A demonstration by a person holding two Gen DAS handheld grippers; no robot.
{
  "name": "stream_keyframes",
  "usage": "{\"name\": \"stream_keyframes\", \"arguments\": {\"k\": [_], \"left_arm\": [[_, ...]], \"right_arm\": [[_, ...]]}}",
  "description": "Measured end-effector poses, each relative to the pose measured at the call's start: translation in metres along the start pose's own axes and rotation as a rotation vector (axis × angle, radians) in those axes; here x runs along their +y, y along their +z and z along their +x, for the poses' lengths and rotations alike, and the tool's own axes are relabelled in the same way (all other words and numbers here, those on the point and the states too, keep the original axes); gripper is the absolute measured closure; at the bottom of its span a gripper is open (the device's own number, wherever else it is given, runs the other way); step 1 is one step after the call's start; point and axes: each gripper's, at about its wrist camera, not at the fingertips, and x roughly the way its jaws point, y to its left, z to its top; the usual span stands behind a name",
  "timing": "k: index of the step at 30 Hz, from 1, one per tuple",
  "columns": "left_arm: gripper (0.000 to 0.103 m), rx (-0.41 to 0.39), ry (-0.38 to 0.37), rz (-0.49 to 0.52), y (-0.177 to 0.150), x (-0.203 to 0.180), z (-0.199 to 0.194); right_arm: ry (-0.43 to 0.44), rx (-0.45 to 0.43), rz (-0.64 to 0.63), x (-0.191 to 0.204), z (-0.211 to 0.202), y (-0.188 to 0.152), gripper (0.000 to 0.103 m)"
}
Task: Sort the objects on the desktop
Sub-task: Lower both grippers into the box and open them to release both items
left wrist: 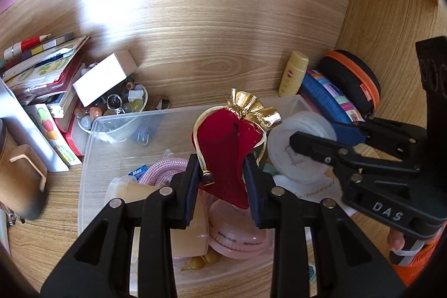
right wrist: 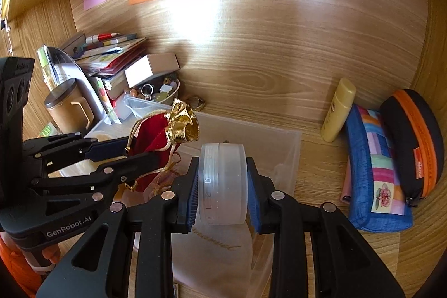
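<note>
My left gripper is shut on a red velvet pouch with a gold drawstring top and holds it above a clear plastic bin. The pouch and left gripper also show in the right wrist view. My right gripper is shut on a round frosted plastic jar, held on edge over the bin. The jar and right gripper show beside the pouch in the left wrist view.
The bin holds a pink round case, pink cord and a translucent bag. A yellow bottle, patchwork pouch and black-orange case lie right. A bowl of beads, white box, books and mug stand left.
</note>
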Motion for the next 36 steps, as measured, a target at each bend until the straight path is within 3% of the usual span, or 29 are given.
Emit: {"name": "stream_keyframes", "arguments": {"k": [7, 17, 26, 30, 33, 36], "left_arm": [[0.071, 0.015, 0.027, 0.038, 0.000, -0.007, 0.010], [0.054, 0.008, 0.038, 0.067, -0.002, -0.010, 0.013], [0.046, 0.004, 0.041, 0.055, 0.000, -0.006, 0.009], [0.025, -0.033, 0.113, 0.056, 0.000, -0.004, 0.002], [0.020, -0.048, 0.118, 0.043, 0.002, 0.001, -0.004], [0.015, -0.067, 0.139, 0.045, 0.003, 0.003, -0.010]], "right_arm": [[0.009, 0.000, 0.008, -0.005, 0.008, -0.004, 0.076], [-0.018, 0.009, -0.015, -0.005, 0.015, -0.005, 0.073], [-0.059, -0.011, -0.013, -0.011, 0.011, -0.002, 0.055], [-0.052, -0.017, -0.004, -0.014, 0.007, 0.000, 0.051], [-0.050, -0.028, 0.009, -0.016, 0.004, 0.001, 0.041], [-0.052, -0.035, 0.013, -0.015, -0.002, 0.004, 0.037]]}}
